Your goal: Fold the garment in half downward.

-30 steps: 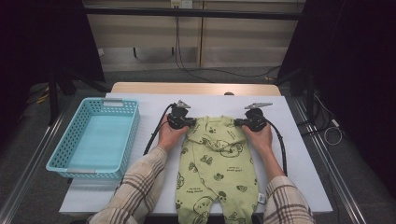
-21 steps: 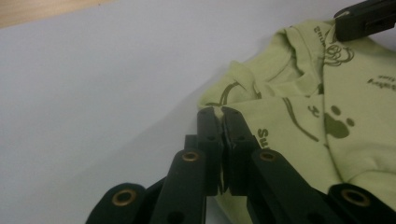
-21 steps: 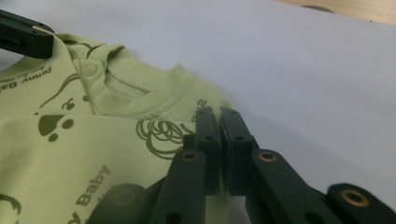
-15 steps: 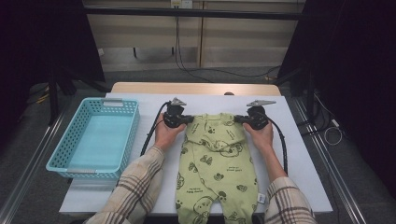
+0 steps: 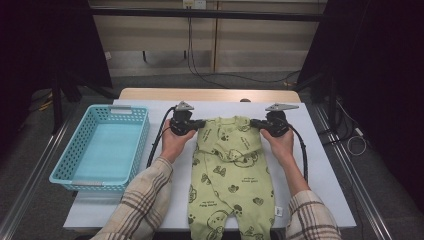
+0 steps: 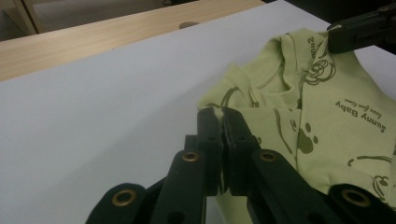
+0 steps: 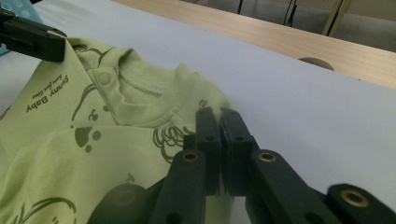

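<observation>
A light green baby romper (image 5: 231, 175) with dark printed animals lies along the white table, legs toward the near edge. My left gripper (image 5: 201, 123) is shut on its left shoulder corner, and in the left gripper view the jaws (image 6: 221, 114) pinch the green cloth (image 6: 299, 116). My right gripper (image 5: 254, 122) is shut on the opposite shoulder corner; the right gripper view shows its jaws (image 7: 217, 114) closed on the romper (image 7: 93, 135) edge. The shoulders are raised a little off the table, with the neckline stretched between both grippers.
A light blue plastic basket (image 5: 80, 150) stands at the left of the white table top (image 5: 325, 170). A wooden strip (image 5: 210, 94) runs along the far edge. Black cables trail from both grippers beside the forearms in plaid sleeves.
Both grippers have risen and moved slightly away from me, lifting the romper's shoulders and pulling the garment up the table.
</observation>
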### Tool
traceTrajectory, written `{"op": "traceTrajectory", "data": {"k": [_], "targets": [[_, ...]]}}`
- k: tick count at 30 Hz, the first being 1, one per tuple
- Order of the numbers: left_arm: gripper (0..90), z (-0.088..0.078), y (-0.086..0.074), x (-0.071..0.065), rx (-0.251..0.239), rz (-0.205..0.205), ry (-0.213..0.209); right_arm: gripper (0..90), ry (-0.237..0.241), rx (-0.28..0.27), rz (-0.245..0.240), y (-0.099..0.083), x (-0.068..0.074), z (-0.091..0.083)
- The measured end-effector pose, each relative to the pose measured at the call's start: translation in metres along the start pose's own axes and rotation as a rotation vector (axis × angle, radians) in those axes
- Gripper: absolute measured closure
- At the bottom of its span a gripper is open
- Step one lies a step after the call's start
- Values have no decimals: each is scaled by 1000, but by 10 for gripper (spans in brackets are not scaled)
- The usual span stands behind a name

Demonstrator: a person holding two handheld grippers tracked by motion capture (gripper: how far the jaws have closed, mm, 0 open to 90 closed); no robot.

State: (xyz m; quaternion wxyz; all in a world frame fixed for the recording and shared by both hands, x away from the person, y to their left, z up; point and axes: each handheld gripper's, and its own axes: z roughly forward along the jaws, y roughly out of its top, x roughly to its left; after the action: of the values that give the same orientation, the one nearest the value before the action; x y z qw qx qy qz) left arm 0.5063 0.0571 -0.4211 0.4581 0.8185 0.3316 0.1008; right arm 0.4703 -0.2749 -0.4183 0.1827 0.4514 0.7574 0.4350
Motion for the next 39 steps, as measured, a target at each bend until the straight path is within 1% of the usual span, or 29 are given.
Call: {"op": "traceTrajectory", "data": {"k": [1,2,3,4,5,6,7,8,9,10,11,12,13,14,15,18,20,21,22,23,24,25,26,27,28,29,37,38,39], "targets": [[876,1,0,-3,-29,-39,10,876,1,-6,1,1,1,-1],[876,-2,1,0,-7,-8,10,875,3,-12,4,3,2,-1],[876,-1,1,-1,-36,-38,12,876,3,-23,-4,5,4,-2],[876,-5,2,2,-16,-13,13,876,5,-17,-5,6,5,-2],[876,-6,2,1,-29,-28,17,876,6,-20,-16,8,7,-3],[876,-9,3,3,-21,-12,20,876,9,-23,-14,9,9,-3],[876,-10,3,4,-25,-15,16,876,11,-25,-29,11,10,-4],[877,-12,5,4,-25,-5,18,876,12,-25,-27,12,11,-4],[877,-12,5,3,-49,-39,20,876,16,-29,-31,14,13,-5],[877,-13,6,4,-53,-39,16,876,19,-32,-35,15,14,-5],[877,-15,7,7,-34,-11,19,876,24,-34,-35,16,15,-5],[877,-15,7,7,-34,-11,19,876,24,-34,-35,16,15,-5],[877,-16,9,9,-32,-19,26,876,30,-45,-34,17,16,-4],[877,-15,9,8,-61,-47,26,876,33,-51,-33,18,16,-4],[877,-17,10,11,-39,-18,24,876,35,-51,-27,18,16,-4],[877,-20,14,12,-44,-13,30,876,33,-59,-29,21,14,-5],[877,-22,17,13,-57,-24,26,876,33,-66,-30,24,14,-6],[877,-21,17,11,-85,-60,23,876,30,-69,-34,26,14,-6],[877,-22,18,14,-62,-33,16,876,28,-71,-35,26,14,-7],[877,-23,18,15,-57,-30,12,876,29,-69,-27,28,14,-7],[877,-20,18,12,-89,-73,12,876,28,-73,-30,29,14,-7],[877,-20,18,11,-94,-69,11,876,24,-71,-29,29,14,-6],[878,-20,19,10,-89,-57,22,876,25,-75,-29,30,14,-6],[877,-23,20,13,-68,-22,28,876,22,-76,-31,30,13,-5],[878,-22,20,11,-97,-57,26,876,20,-76,-28,31,14,-5],[878,-22,22,12,-102,-61,31,876,19,-78,-29,31,13,-5],[878,-28,33,11,-123,-53,45,876,13,-95,-17,41,13,-8],[878,-32,36,10,-119,-18,35,877,10,-106,-22,44,13,-10],[878,-32,38,8,-135,-31,41,877,7,-106,-19,45,14,-10]]}}
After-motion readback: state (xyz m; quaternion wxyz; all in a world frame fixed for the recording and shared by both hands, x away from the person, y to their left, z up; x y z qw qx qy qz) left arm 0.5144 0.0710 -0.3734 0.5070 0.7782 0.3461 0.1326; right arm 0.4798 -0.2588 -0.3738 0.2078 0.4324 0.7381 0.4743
